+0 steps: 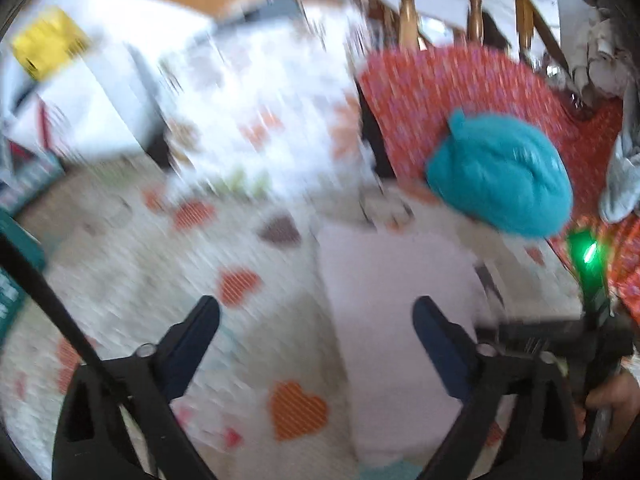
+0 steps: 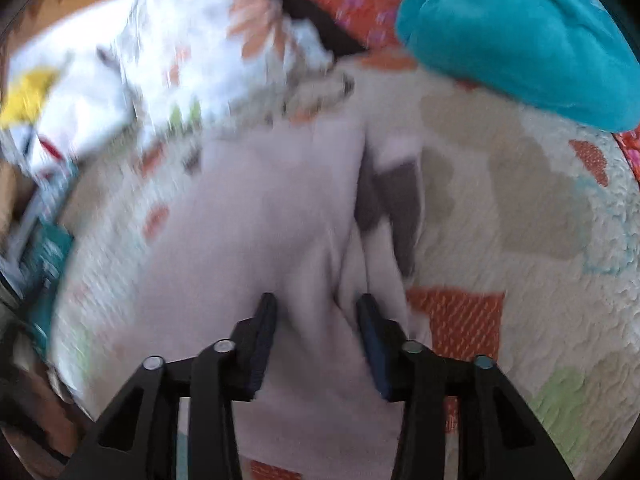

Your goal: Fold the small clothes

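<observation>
A pale lilac cloth garment [image 2: 280, 216] of soft matt knit is seen on a quilted, rough-textured heart-print cotton bedcover [image 2: 532, 208]. The teal fleece bundle [image 1: 500, 176] appears fuzzy. Matt black plastic forms the right gripper [image 2: 316, 308]. Glossy varnished wooden spindles [image 1: 408, 20] are visible.

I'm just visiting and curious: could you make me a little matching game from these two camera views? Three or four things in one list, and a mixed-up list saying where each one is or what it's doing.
Things:
1. pale lilac garment
2. teal bundle
3. left gripper
4. right gripper

Descriptions:
A. fingers wide apart, holding nothing
B. spread on the heart-patterned quilt
C. sits at the far edge of the quilt, by the red patterned fabric
D. fingers on either side of a raised fold of cloth

Pairs: 1-B, 2-C, 3-A, 4-D
</observation>
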Demonstrator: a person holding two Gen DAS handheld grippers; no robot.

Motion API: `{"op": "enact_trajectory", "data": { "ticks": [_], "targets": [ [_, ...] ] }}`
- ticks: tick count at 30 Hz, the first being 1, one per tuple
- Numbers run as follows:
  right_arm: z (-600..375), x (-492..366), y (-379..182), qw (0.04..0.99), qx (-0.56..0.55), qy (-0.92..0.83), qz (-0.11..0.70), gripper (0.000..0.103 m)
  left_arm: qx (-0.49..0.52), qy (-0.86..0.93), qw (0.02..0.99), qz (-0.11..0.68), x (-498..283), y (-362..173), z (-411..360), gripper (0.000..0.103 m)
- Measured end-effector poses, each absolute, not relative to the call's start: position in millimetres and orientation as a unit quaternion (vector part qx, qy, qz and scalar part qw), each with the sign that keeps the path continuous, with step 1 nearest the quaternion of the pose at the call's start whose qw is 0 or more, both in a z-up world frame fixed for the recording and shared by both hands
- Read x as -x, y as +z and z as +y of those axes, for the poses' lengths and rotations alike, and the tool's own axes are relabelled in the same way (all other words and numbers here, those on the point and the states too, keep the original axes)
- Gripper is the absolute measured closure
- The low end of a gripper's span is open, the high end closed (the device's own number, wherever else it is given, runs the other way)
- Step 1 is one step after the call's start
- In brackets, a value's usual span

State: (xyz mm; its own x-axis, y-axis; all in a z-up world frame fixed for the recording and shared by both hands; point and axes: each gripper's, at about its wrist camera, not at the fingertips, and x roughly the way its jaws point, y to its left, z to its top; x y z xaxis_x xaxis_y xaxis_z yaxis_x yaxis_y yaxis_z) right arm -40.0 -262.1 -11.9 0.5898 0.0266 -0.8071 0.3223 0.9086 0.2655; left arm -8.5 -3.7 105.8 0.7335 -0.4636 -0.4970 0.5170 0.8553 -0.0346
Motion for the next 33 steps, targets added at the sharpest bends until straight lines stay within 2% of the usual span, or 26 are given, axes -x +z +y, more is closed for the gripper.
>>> {"op": "enact_trajectory", "data": {
  "ticks": [2, 8, 10, 14, 19, 22, 23, 25, 30, 33],
  "targets": [
    [-257.7, 41.5, -15.2, 0.87, -0.162, -0.112, 0.452, 0.075, -0.056, -0.242, 0.943, 0.22, 15.8, 116.9, 4.1, 0.004],
    [-259.2, 66.6, -15.0, 0.86, -0.158, -0.164, 0.456, 0.079, -0.057, -0.234, 0.956, 0.169, 49.4, 144.8, 35.1, 0.002],
    [-259.6, 77.4, -15.9, 0.857, -0.175, -0.169, 0.455, 0.077, -0.056, -0.225, 0.958, 0.167, 61.2, 146.7, 44.9, 0.0],
    [-264.8, 100.2, -7.3, 0.855, -0.199, -0.196, 0.437, 0.068, -0.025, -0.214, 0.957, 0.192, 76.6, 136.8, 66.3, 0.0],
    [-263.7, 127.8, 30.7, 0.881, -0.191, -0.245, 0.358, 0.066, -0.018, -0.22, 0.956, 0.191, 81.7, 129.1, 69.9, 0.0],
    [-253.4, 126.1, 53.3, 0.902, -0.202, -0.2, 0.325, 0.066, -0.035, -0.222, 0.957, 0.181, 83.9, 125.9, 60.1, 0.0],
    [-247.8, 121.1, 57.6, 0.909, -0.216, -0.157, 0.321, 0.063, -0.033, -0.226, 0.956, 0.185, 83.3, 124.3, 58.0, 0.0],
    [-240.7, 105.8, 55.2, 0.905, -0.251, -0.083, 0.332, 0.055, -0.026, -0.239, 0.948, 0.206, 80.0, 119.0, 52.3, 0.0],
    [-229.1, 53.5, 11.8, 0.851, -0.336, 0.029, 0.403, 0.054, -0.032, -0.273, 0.922, 0.273, 64.9, 101.3, 38.4, 0.0],
    [-231.7, 38.8, -19.7, 0.822, -0.334, 0.031, 0.46, 0.055, -0.029, -0.272, 0.91, 0.31, 54.5, 90.5, 38.6, 0.0]
  ]
}}
